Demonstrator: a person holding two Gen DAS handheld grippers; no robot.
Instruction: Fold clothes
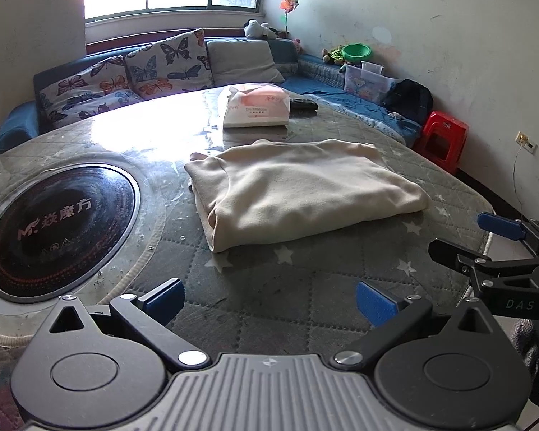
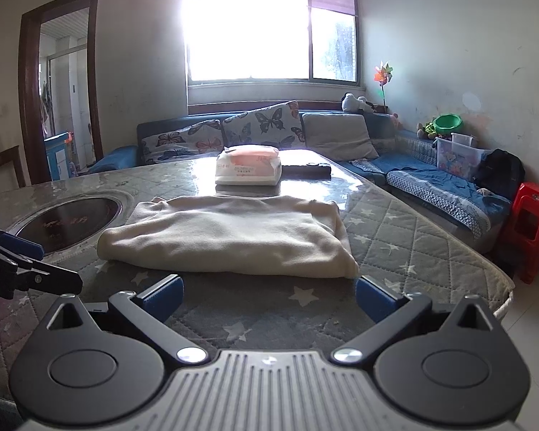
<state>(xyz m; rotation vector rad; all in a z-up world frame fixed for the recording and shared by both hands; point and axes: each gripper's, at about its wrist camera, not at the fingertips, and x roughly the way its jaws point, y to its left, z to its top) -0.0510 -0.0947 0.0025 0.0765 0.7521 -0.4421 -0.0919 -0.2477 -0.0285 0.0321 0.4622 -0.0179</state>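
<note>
A cream garment [image 1: 298, 190] lies folded into a thick rectangle on the quilted table cover [image 1: 269, 287]; the right wrist view shows the same cream garment [image 2: 230, 233] just ahead. My left gripper [image 1: 269, 301] is open above the cover, short of the garment's near edge, with nothing between its blue pads. My right gripper [image 2: 269, 296] is also open, its pads close to the garment's front edge and not touching it. The right gripper [image 1: 485, 237] appears at the right edge of the left wrist view, and the left gripper [image 2: 28, 262] at the left of the right wrist view.
A black round cooktop [image 1: 61, 230] is set in the table at the left. A white and pink tissue pack [image 1: 257, 106] and a dark remote [image 1: 303, 105] lie beyond the garment. A blue sofa [image 2: 431, 176] and a red stool [image 2: 531, 222] stand past the table's right edge.
</note>
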